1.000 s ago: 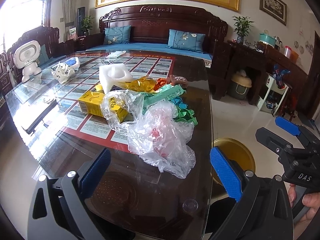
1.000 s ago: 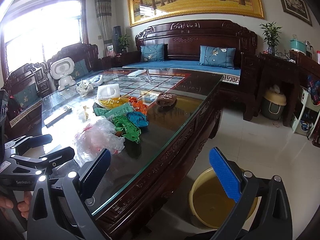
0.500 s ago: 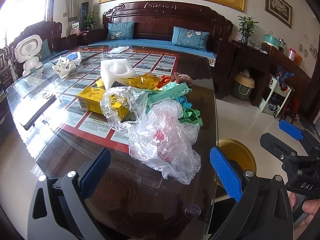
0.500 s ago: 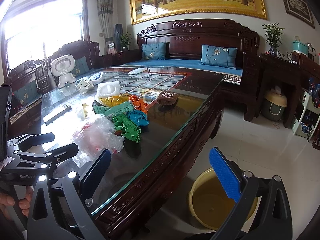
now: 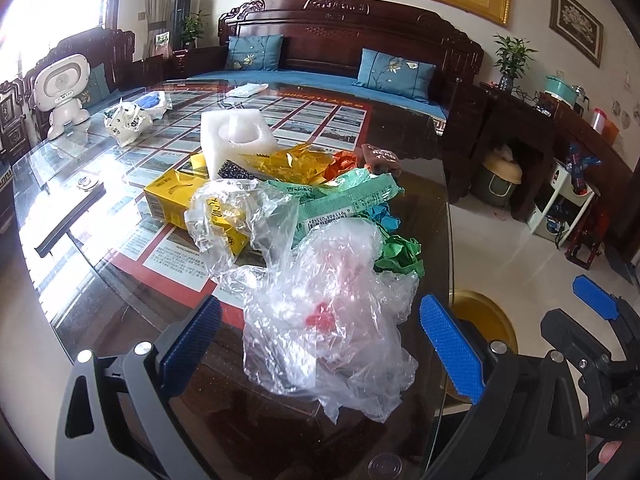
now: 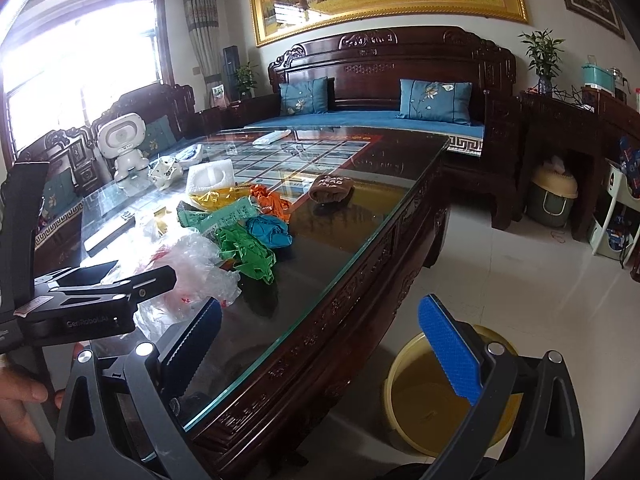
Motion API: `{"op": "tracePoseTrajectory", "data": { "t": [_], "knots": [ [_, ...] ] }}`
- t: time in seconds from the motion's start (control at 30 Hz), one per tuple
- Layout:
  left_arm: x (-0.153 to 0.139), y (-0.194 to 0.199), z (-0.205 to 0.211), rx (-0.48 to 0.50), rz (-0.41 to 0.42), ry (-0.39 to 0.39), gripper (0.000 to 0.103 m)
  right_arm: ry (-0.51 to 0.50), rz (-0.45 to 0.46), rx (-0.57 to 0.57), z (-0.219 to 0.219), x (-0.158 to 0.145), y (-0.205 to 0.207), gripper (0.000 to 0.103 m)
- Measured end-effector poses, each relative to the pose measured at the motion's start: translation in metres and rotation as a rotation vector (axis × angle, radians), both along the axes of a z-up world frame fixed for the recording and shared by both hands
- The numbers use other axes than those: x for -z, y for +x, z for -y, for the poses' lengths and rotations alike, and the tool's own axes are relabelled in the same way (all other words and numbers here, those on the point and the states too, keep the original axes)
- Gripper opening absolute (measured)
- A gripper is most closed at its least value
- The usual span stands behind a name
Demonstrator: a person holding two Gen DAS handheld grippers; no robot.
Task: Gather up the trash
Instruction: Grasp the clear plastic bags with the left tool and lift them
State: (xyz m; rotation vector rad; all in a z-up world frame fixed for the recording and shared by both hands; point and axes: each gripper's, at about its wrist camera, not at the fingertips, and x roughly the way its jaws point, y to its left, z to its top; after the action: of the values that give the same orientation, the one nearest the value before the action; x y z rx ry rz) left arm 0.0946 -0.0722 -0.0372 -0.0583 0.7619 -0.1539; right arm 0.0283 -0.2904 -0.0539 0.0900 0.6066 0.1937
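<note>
Clearly, a crumpled clear plastic bag (image 5: pixel 328 316) is framed by the wide-open, empty left gripper (image 5: pixel 320 344); the right gripper (image 6: pixel 320 352) is likewise spread empty, and the bag's red contents are blurred.

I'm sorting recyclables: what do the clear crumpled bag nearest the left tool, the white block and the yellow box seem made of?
Clear bag: thin glossy plastic film, see-through and creased. White block: looks like matte packing foam, soft-edged with a moulded hollow. Yellow box: probably printed cardboard, with crisp folded edges and a slight sheen.
</note>
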Motion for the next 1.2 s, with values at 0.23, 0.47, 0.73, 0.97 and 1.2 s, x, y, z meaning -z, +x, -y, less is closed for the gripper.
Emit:
{"op": "tracePoseTrajectory", "data": {
  "t": [0.23,0.47,0.73,0.97,1.2],
  "knots": [
    [0.012,0.015,-0.004,-0.034,-0.047,0.002,0.099,-0.006,-0.003,-0.037,-0.008,0.001,0.005,0.095],
    [0.012,0.014,-0.010,-0.023,-0.034,0.011,0.099,-0.013,0.022,-0.102,-0.015,0.002,0.007,0.095],
    [0.020,0.024,-0.011,-0.041,-0.069,0.033,0.094,-0.012,0.002,-0.062,-0.001,0.000,0.009,0.095],
    [0.026,0.023,-0.026,0.010,-0.100,-0.079,0.045,0.030,-0.006,-0.070,0.000,0.003,0.010,0.095],
    [0.015,-0.004,-0.048,0.047,-0.034,-0.130,0.037,0.049,-0.019,-0.142,-0.019,0.000,0.011,0.095]
  ]
}}
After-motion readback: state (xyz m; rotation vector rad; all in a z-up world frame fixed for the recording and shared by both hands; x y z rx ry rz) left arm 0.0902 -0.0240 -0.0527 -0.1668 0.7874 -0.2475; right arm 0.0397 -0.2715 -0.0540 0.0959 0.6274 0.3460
